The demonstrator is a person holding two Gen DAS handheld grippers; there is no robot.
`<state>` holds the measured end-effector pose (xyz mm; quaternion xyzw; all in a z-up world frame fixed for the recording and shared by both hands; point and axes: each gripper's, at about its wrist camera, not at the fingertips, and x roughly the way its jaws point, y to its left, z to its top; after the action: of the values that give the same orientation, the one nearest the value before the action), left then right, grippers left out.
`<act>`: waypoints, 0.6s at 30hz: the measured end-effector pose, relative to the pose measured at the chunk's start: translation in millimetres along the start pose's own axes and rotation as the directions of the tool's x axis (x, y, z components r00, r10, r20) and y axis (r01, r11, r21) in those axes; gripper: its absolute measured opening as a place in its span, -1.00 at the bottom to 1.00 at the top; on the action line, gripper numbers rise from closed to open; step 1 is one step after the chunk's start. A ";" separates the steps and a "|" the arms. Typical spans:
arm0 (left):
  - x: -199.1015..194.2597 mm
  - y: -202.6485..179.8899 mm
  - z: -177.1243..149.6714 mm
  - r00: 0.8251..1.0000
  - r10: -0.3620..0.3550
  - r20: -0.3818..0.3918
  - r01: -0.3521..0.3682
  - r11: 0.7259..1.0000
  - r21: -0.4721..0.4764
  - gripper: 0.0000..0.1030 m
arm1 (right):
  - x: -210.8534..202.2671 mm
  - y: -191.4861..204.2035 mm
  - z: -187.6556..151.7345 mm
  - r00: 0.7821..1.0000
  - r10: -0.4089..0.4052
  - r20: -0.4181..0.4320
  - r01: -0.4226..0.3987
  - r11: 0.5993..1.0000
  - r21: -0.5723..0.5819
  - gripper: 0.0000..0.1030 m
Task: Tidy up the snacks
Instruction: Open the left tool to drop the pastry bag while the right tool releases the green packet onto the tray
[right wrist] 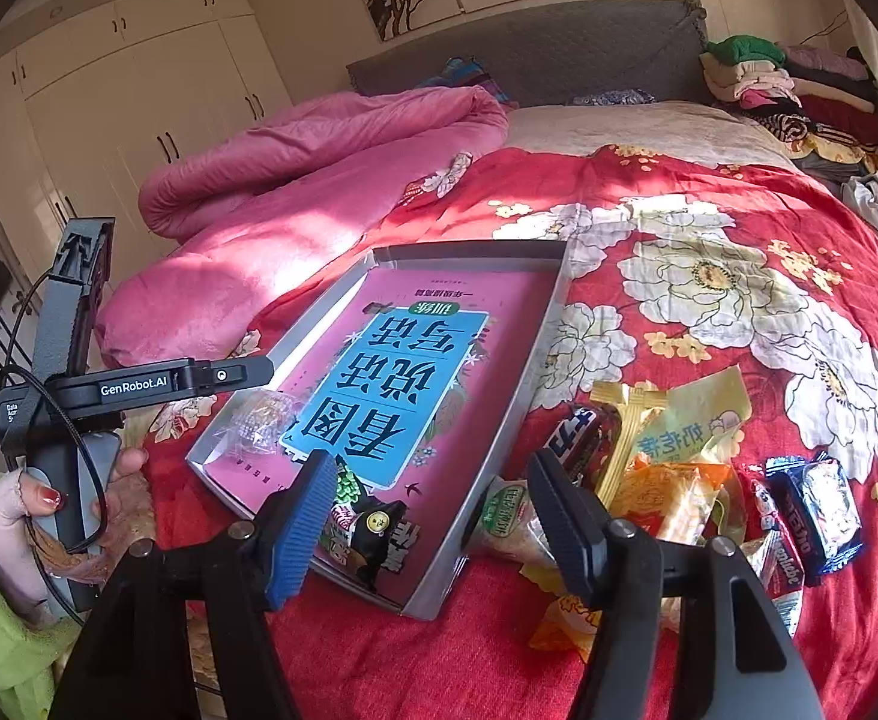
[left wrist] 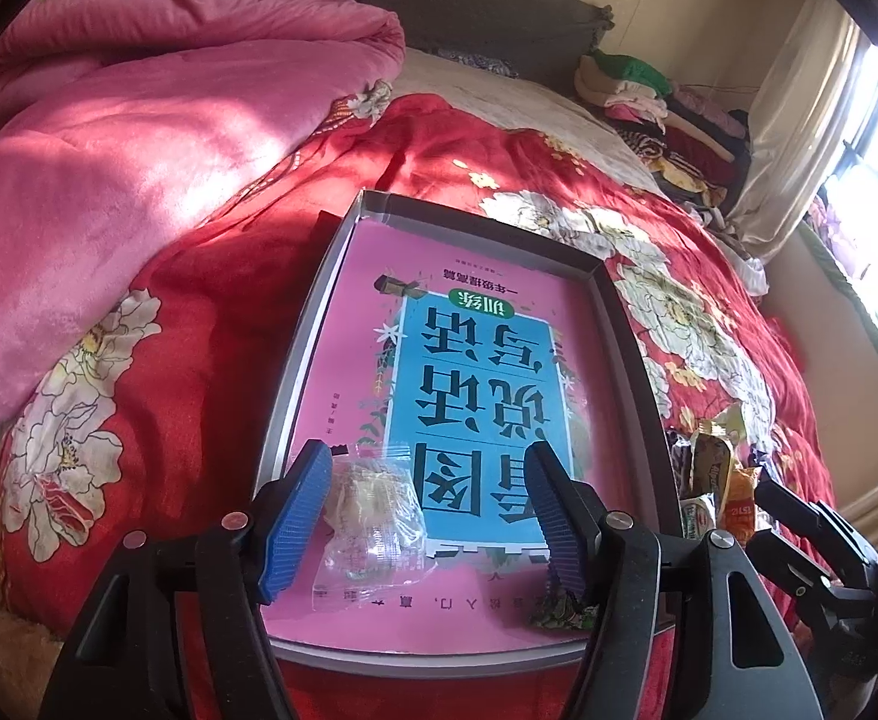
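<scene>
Nearest the left wrist camera, left gripper (left wrist: 429,510) spread wide over clear-wrapped snack (left wrist: 372,516) lying loose in grey tray (left wrist: 637,324). Right gripper (right wrist: 432,516) likewise agape before snack pile (right wrist: 673,480) on red floral quilt (right wrist: 709,210).

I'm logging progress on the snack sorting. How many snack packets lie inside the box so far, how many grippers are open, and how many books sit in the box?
Clear snack packet in the box: 1
Open grippers, left and right: 2
Pink book in the box: 1
Total: 4
</scene>
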<state>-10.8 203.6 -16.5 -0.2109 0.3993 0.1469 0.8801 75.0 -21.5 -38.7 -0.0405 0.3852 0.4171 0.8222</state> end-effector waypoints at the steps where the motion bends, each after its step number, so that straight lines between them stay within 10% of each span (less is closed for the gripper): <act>1: -0.9 -1.9 -0.1 1.000 -0.002 0.004 0.002 1.000 0.008 0.34 | -2.0 -0.5 0.6 1.000 -0.004 0.005 0.004 1.000 -0.002 0.28; 18: -13.2 -38.2 -7.5 0.996 -0.079 0.048 0.071 0.988 0.138 0.35 | -39.7 -21.9 5.2 0.993 -0.101 0.065 0.099 0.995 0.032 0.32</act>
<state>-7.7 165.6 -1.1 -0.1615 0.3766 0.0917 0.9076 79.7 -59.6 -14.2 -0.0341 0.3613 0.3707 0.8549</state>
